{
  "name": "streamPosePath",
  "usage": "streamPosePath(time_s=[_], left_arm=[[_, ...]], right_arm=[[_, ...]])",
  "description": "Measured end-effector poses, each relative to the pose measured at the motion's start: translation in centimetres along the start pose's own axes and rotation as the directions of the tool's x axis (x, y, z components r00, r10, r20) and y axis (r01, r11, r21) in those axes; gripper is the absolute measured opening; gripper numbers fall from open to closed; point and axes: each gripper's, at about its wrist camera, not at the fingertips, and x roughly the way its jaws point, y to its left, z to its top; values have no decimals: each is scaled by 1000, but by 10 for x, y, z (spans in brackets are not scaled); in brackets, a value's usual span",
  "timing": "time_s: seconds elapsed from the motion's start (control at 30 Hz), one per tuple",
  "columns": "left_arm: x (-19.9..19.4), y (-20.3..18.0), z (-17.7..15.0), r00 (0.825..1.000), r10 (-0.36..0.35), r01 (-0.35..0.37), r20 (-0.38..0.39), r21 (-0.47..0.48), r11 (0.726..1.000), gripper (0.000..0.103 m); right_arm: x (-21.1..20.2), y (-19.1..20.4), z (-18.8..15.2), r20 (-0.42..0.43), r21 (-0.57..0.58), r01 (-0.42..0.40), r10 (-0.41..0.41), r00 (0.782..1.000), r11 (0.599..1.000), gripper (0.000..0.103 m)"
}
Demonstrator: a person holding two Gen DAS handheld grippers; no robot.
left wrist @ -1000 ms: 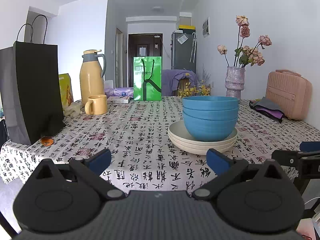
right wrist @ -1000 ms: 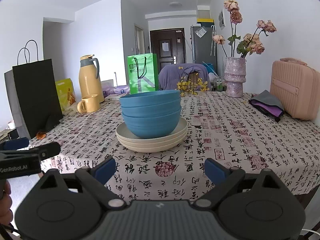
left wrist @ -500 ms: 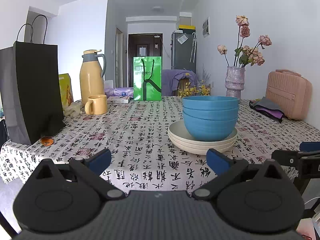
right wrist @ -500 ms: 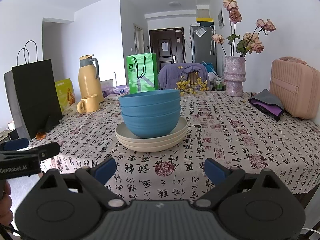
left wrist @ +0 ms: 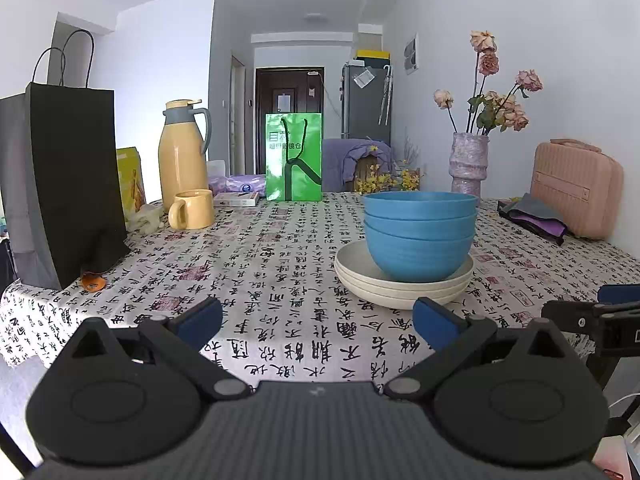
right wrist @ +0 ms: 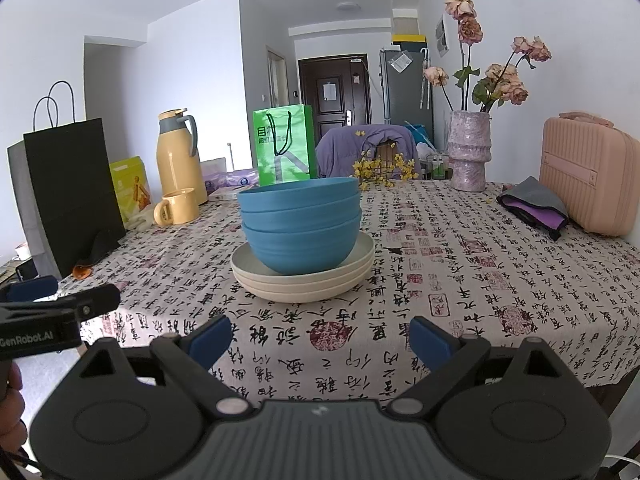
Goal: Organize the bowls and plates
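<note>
Three nested blue bowls [left wrist: 419, 236] [right wrist: 301, 232] sit on a stack of three cream plates [left wrist: 404, 288] [right wrist: 304, 284] on the patterned tablecloth. My left gripper [left wrist: 318, 322] hovers open near the table's front edge, short of the stack and slightly to its left, with nothing between its fingers. My right gripper [right wrist: 320, 338] is also open and empty, facing the stack from the front edge. Each gripper shows at the side of the other's view.
A black paper bag [left wrist: 60, 184], a yellow jug [left wrist: 182, 156], a yellow mug [left wrist: 192, 210] and a green bag [left wrist: 294, 156] stand at the left and back. A vase of dried roses [left wrist: 470, 160], a pink case [left wrist: 576, 188] and folded cloth [left wrist: 532, 216] are on the right.
The right wrist view has shifted very slightly; the bowls, plates and left gripper look unmoved.
</note>
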Motion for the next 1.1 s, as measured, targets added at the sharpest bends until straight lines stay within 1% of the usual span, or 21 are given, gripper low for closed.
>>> streamPosePath(time_s=[1.1], left_arm=[[-1,0,3,1000,-1,1,7,1,1000,103]], right_arm=[[1,-2,1,5,2,5,-5,1000,1000,95]])
